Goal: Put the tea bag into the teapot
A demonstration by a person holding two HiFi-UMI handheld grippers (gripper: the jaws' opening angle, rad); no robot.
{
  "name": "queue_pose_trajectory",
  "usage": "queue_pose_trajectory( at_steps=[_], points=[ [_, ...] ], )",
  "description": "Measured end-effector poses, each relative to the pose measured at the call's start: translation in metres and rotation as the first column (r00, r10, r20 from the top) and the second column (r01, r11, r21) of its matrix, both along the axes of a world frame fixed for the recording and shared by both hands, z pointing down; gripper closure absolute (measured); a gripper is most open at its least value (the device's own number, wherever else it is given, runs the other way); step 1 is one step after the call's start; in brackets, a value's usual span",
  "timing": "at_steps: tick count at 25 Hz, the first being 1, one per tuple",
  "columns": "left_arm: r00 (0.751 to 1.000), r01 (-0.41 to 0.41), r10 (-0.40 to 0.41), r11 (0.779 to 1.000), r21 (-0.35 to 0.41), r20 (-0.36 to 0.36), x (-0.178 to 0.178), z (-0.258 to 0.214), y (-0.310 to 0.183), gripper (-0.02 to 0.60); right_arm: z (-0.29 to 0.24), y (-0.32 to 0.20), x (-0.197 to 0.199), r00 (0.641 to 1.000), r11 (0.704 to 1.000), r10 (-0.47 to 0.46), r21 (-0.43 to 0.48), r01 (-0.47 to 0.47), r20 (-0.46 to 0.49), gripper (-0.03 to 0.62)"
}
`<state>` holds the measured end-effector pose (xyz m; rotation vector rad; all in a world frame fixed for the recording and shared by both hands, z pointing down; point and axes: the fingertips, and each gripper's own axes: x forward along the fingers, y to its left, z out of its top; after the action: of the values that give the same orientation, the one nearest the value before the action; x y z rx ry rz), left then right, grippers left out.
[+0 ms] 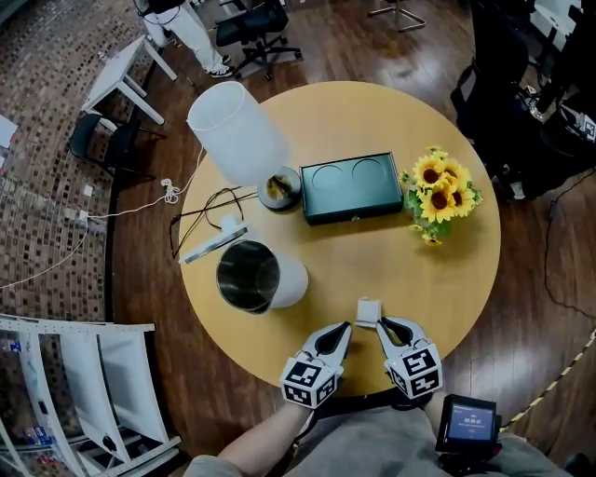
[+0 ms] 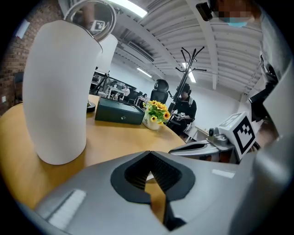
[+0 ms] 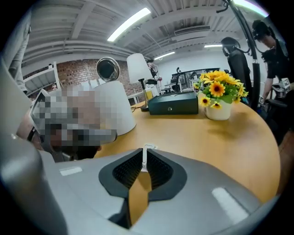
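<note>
So there's just one tea bag [image 1: 369, 311], a flat pale square, and the right hand-held gripper [image 1: 380, 323] is pinching it thin-edge-on between its ribbed black pads. It's hanging over the near part of the tabletop [image 1: 372, 261], not in the pot yet. The left hand-held gripper [image 1: 346, 326] is sitting right beside it with its jaws pressed together, tip almost touching the bag. Both are smooth grey plastic, and each is carrying a marker cube.

One teapot [image 1: 261, 277] is standing left of the grippers and a bit further in. It's a fat white cylinder showing a shiny steel inside through its open top.

Further back I'm counting:
- one lamp [image 1: 237, 130] with a tall frosted white shade
- one small round dish [image 1: 279, 189]
- one dark green rectangular box [image 1: 351, 188] with two round recesses in its lid
- one bunch of sunflowers [image 1: 440, 193] in a little white pot
- a few thin black and white cables [image 1: 200, 212] trailing off the left edge

The tabletop is round, light wood, smooth and matte. Around it, dark floorboards [image 1: 363, 47] are running into a brick-patterned patch on the left, with black office chairs [image 1: 256, 28] further back. The gripper views are also picking up a ribbed white ceiling with strip lights [image 3: 131, 23].
</note>
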<state>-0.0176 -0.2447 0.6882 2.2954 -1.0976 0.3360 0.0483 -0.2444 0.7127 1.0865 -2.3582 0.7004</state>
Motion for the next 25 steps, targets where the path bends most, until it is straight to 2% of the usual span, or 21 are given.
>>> queue_pose_trajectory(
  at_steps=[1, 3, 9, 10, 12, 15, 25],
  points=[
    [1.000, 0.002, -0.002, 1.000, -0.005, 0.002, 0.000, 0.002, 0.000, 0.581, 0.005, 0.001, -0.001, 1.000, 1.000, -0.009, -0.016, 0.009, -0.006, 0.534],
    [1.000, 0.002, -0.002, 1.000, -0.014, 0.005, 0.000, 0.006, 0.001, 0.581, 0.014, 0.001, -0.004, 1.000, 0.999, -0.021, -0.048, 0.021, -0.018, 0.496],
    [1.000, 0.005, -0.005, 1.000, -0.027, 0.011, -0.001, 0.014, 0.001, 0.581, 0.036, -0.002, -0.006, 0.997, 0.995, -0.039, -0.095, 0.032, -0.069, 0.451],
    [1.000, 0.006, -0.006, 1.000, -0.028, 0.012, -0.001, 0.014, 0.001, 0.581, 0.039, -0.003, -0.006, 0.996, 0.994, -0.040, -0.101, 0.031, -0.080, 0.455],
    [1.000, 0.007, -0.007, 1.000, -0.028, 0.014, -0.002, 0.014, 0.001, 0.581, 0.042, -0.004, -0.005, 0.994, 0.994, -0.038, -0.103, 0.027, -0.104, 0.513],
    [1.000, 0.010, -0.010, 0.999, -0.031, 0.016, -0.002, 0.015, 0.000, 0.581, 0.043, -0.006, -0.003, 0.992, 0.995, -0.038, -0.098, 0.025, -0.123, 0.559],
    [1.000, 0.021, -0.021, 1.000, 0.014, 0.008, 0.002, -0.010, -0.007, 0.581, 0.011, -0.017, 0.002, 0.992, 0.999, -0.025, -0.028, 0.022, -0.121, 0.582]
  ],
)
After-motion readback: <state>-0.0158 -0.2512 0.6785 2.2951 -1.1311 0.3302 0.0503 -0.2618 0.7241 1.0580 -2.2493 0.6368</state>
